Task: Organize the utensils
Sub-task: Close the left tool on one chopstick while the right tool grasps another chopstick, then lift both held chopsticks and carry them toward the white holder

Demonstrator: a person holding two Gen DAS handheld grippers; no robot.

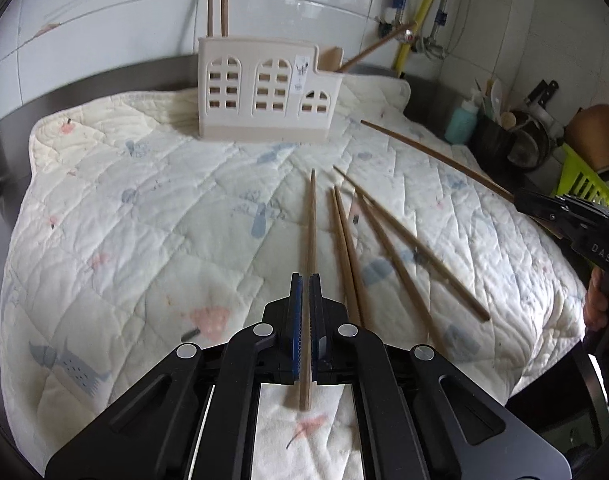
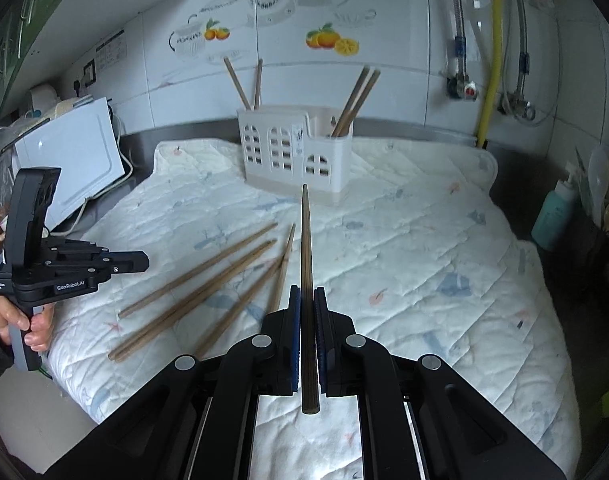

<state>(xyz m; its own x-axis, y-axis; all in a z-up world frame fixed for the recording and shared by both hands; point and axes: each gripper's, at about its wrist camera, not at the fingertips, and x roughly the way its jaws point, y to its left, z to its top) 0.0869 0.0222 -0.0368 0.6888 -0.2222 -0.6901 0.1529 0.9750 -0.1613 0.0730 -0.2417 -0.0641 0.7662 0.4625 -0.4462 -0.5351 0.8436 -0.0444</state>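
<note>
My left gripper (image 1: 305,280) is shut on a wooden chopstick (image 1: 311,224) that points toward the white utensil holder (image 1: 264,92). My right gripper (image 2: 306,292) is shut on another chopstick (image 2: 305,240), held above the cloth and aimed at the holder (image 2: 296,148). Several loose chopsticks (image 1: 384,240) lie on the quilted cloth between the grippers; they also show in the right wrist view (image 2: 208,280). The holder has two chopsticks in its left part (image 2: 246,84) and two in its right part (image 2: 354,102). The right gripper shows at the right edge of the left wrist view (image 1: 520,196).
A quilted cloth (image 2: 424,248) covers the counter. A white appliance (image 2: 70,160) stands at the left. A teal bottle (image 2: 552,212), a dark utensil pot (image 1: 492,140), pans and a green rack (image 1: 580,184) stand at the right. The tiled wall has pipes (image 2: 492,52).
</note>
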